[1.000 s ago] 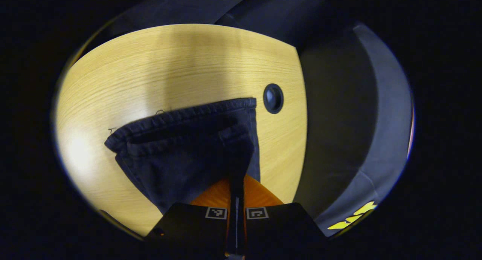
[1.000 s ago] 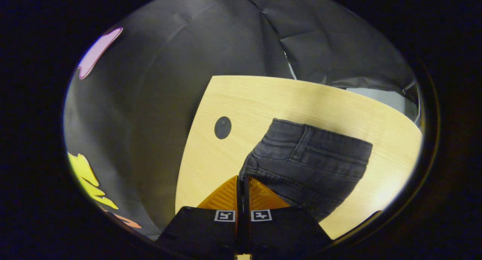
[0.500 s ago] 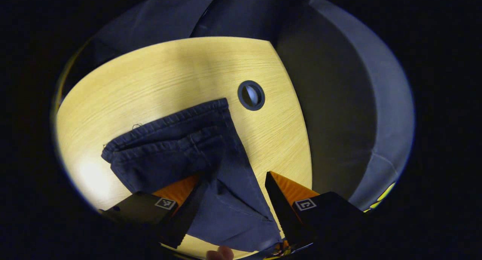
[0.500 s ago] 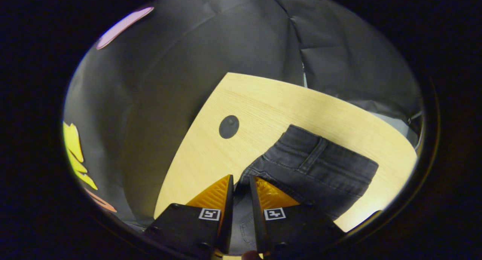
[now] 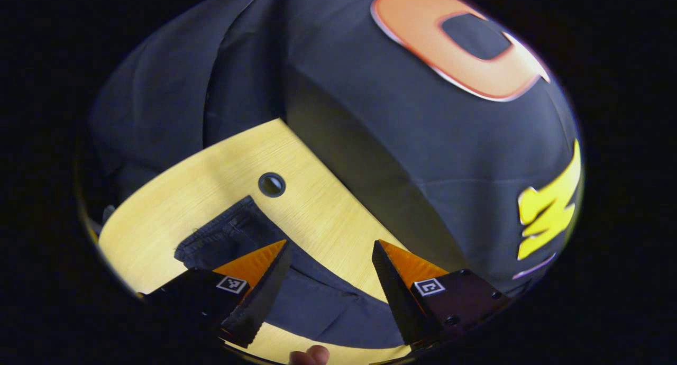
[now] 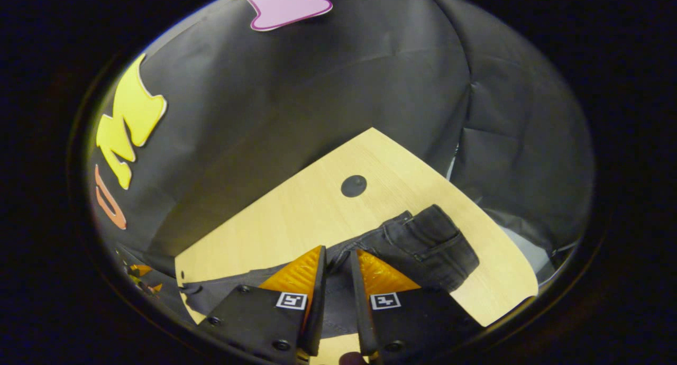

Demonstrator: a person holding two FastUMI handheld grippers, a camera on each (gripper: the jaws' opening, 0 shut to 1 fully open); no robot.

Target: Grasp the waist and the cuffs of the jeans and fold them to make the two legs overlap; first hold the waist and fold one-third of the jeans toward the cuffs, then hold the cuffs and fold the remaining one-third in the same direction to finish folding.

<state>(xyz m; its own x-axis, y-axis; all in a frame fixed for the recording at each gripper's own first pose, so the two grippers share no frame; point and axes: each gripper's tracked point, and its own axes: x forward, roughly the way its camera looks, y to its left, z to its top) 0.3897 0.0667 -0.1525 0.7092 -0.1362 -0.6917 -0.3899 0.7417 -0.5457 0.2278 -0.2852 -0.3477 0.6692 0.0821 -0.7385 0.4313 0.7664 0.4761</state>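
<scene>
Dark jeans [image 6: 423,243] flat on tabletop, legs overlapped lengthwise, waist end w/ belt loop, cuffs [image 5: 222,233] stacked.

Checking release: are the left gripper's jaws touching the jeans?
Apart. Left gripper view shows the left gripper wide open above the jeans, neither jaw meeting cloth.

Dark jeans [image 6: 423,246] lie on a light wooden table [image 6: 296,217], waist end near a round grommet [image 6: 354,185]; the right gripper [image 6: 337,262] hovers above, fingers slightly parted.
</scene>
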